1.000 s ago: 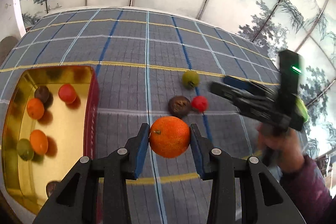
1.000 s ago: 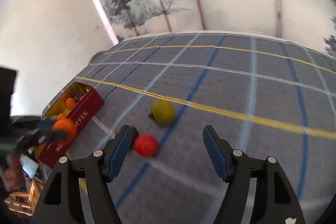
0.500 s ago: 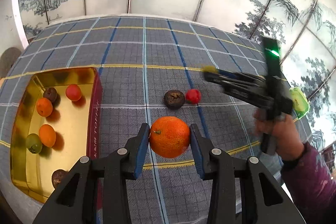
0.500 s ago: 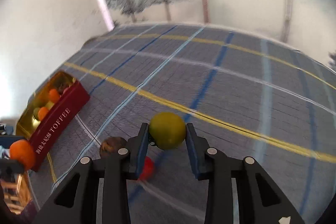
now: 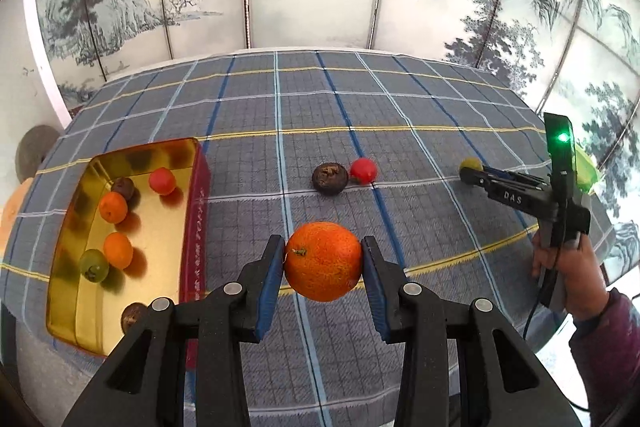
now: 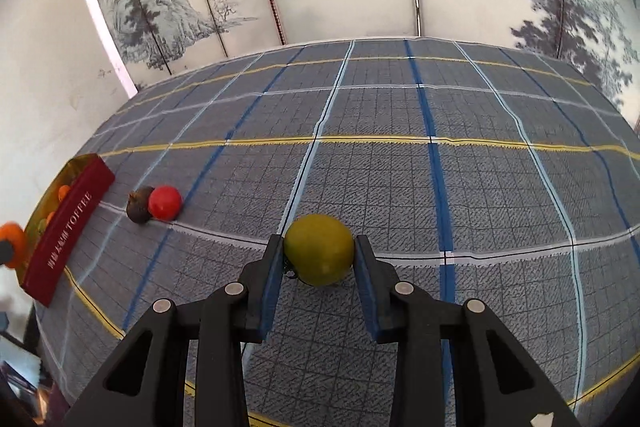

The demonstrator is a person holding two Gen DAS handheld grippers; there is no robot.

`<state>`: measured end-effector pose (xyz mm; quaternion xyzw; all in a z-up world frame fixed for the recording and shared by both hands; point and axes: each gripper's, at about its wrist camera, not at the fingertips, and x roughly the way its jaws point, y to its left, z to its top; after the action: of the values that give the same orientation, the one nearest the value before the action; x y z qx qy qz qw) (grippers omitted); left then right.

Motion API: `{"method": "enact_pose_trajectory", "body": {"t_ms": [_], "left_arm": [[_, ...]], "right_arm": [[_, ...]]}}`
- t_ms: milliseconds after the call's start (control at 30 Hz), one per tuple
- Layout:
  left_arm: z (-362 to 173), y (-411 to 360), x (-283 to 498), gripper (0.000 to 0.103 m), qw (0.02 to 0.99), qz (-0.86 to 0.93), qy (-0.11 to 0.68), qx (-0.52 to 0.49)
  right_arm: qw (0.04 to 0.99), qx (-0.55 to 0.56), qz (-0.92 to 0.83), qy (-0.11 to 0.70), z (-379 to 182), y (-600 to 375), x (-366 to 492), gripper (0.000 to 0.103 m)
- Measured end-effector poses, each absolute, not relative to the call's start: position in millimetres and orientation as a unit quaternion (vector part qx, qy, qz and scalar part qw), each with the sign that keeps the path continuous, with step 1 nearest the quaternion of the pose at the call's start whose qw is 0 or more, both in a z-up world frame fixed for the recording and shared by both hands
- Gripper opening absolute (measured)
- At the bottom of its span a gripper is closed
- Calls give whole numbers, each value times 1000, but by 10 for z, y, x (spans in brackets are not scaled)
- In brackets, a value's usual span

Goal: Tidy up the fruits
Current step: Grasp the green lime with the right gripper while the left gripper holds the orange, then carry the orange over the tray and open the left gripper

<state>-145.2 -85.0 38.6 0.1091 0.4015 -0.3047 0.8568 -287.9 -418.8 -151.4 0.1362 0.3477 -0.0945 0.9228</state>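
Fruits are split between a gold tin, the cloth and the two grippers. The checked tablecloth (image 5: 400,107) carries everything. The tin (image 5: 196,227), red-sided and lettered TOFFEE, sits at the cloth's left edge, near its front corner, and already holds two small oranges, a red fruit, a green one and two dark ones. The left gripper (image 5: 323,265) is clamped on a large orange (image 5: 322,261), held above the cloth's front edge, just right of the tin's red wall. The right gripper (image 6: 319,259) is closed on a yellow-green fruit (image 6: 319,254), held over the right part of the cloth, well apart from the tin. Two loose fruits remain near the middle of the cloth: a dark brown fruit (image 5: 329,178) and a small red fruit (image 5: 363,170), touching or almost touching each other.

The step in hand looks like carrying, with both picks made. Next, the orange should swing left over the tin's wall and be let go low over a bare patch of the gold floor, since round fruit rolls. The right hand has the longer trip across, and should wait so the two tools do not crowd the tin.
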Motion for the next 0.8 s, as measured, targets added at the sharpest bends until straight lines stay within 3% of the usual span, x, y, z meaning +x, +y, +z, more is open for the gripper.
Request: {"method": "enact_pose_trajectory", "body": {"t_ms": [800], "left_arm": [[370,-326,-1394,40,883,-252,378,116]], "right_arm": [[914,154,-104,361,-1570,-4239,-2874,33]]}}
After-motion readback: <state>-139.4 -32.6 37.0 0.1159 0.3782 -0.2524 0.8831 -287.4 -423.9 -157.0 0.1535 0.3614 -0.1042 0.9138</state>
